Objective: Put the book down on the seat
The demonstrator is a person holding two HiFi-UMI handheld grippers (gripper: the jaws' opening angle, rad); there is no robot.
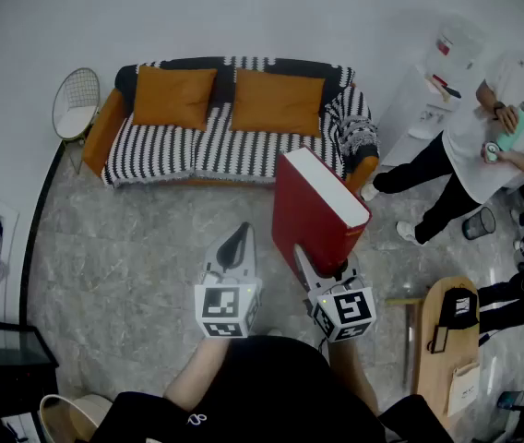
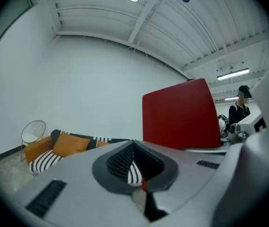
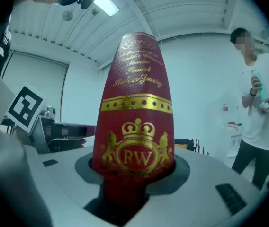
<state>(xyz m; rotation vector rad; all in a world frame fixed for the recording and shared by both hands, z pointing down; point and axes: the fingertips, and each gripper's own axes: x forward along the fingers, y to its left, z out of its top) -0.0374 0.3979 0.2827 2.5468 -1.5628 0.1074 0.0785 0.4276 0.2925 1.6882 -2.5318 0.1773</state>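
A thick red book (image 1: 313, 210) with white page edges stands upright in front of me, and my right gripper (image 1: 322, 270) is shut on its lower end. In the right gripper view its gold-printed spine (image 3: 137, 112) rises from between the jaws of the right gripper (image 3: 134, 174). My left gripper (image 1: 237, 238) hangs beside it to the left, shut on nothing. From the left gripper view the book's red cover (image 2: 179, 115) shows to the right, beyond the left gripper (image 2: 134, 162). The sofa (image 1: 197, 150), black-and-white striped with two orange cushions (image 1: 174, 95), stands ahead across the floor.
A wire chair (image 1: 76, 104) stands left of the sofa. On the right a person (image 1: 483, 146) holds a bottle near a white cabinet (image 1: 428, 90). A small bin (image 1: 479, 221) and a wooden table (image 1: 446, 340) are at my right. Grey marble floor lies between me and the sofa.
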